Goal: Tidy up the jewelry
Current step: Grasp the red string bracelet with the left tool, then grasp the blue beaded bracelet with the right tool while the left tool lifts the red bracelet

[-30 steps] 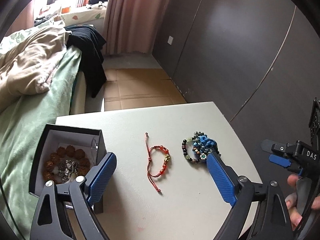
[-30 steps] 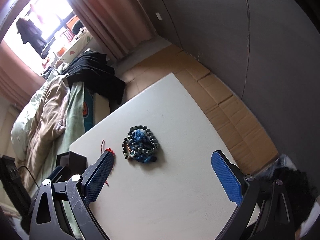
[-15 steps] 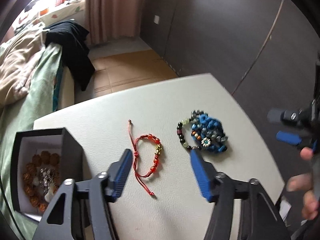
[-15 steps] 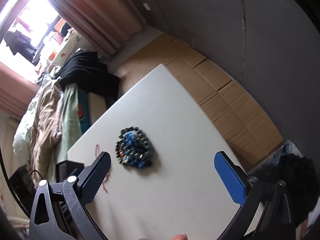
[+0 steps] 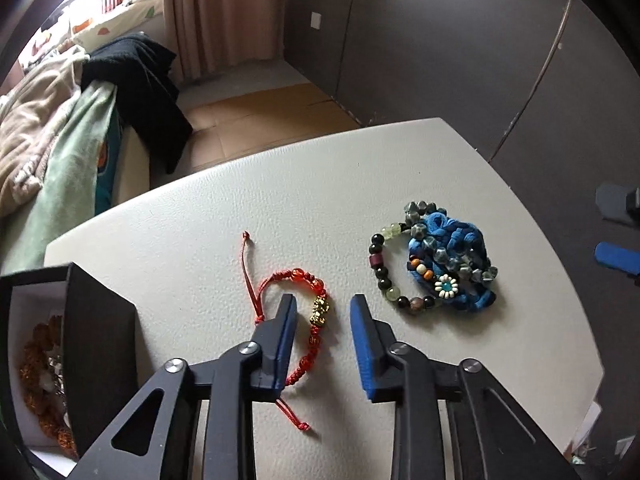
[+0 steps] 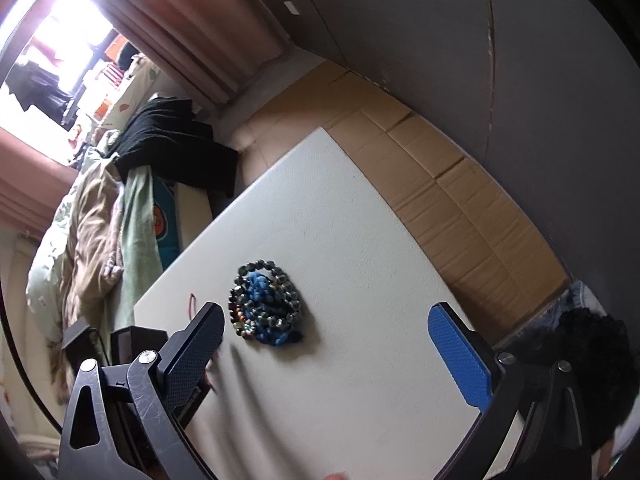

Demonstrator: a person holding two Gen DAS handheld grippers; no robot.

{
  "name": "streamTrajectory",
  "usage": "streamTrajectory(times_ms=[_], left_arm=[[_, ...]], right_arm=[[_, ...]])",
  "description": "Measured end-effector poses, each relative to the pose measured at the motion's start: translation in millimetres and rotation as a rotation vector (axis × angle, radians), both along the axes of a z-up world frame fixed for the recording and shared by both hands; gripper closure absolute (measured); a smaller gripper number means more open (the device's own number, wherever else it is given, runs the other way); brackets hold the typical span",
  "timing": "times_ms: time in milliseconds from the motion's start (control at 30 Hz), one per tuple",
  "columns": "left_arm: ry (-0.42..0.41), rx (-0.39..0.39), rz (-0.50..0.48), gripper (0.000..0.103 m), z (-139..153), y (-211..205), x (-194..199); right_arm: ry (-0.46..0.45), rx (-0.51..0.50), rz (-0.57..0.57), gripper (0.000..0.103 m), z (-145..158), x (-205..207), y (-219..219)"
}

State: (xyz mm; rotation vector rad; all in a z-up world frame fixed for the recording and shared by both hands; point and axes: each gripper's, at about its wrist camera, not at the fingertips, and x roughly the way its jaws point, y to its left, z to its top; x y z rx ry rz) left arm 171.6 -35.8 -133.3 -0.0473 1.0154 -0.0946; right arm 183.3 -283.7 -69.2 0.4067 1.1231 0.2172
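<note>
Left gripper [image 5: 322, 310]: jaws just narrowed, not yet pressed on anything; the gold charm of the red braided cord bracelet [image 5: 316, 312] is straddled.
Right gripper [image 6: 328, 332]: held wide open above the white table [image 6: 360, 216], nothing gripped.
Pile of blue cord and dark beaded bracelets [image 5: 436, 264]: right of the left gripper.
Open black box [image 5: 80, 340]: left of it, brown beads inside.

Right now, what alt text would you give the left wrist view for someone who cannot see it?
The left gripper, whose jaws have just been closing, straddles the gold charm of a red cord bracelet on a white table without pressing it yet. A pile of beaded bracelets lies to its right, and an open black jewelry box holding brown beads stands at left.
</note>
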Motion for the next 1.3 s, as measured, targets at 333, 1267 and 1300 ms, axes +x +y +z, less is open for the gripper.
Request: streamTrajectory(times_ms=[333, 1267, 1300], left_arm=[[-0.057, -0.058, 0.048, 0.097, 28.1, 18.6, -12.9], [-0.159, -0.183, 0.131, 0.097, 73.4, 64.4, -38.3], [-0.161, -0.184, 0.133, 0.097, 74.4, 65.8, -39.9]], right_arm=[[0.039, 0.02, 0.122, 0.036, -22.3, 7.8, 32.8], [-0.06, -0.072, 0.202, 0.088, -36.3, 26.4, 78.3], [-0.075, -0.064, 0.198, 0.089, -31.8, 24.3, 76.3]])
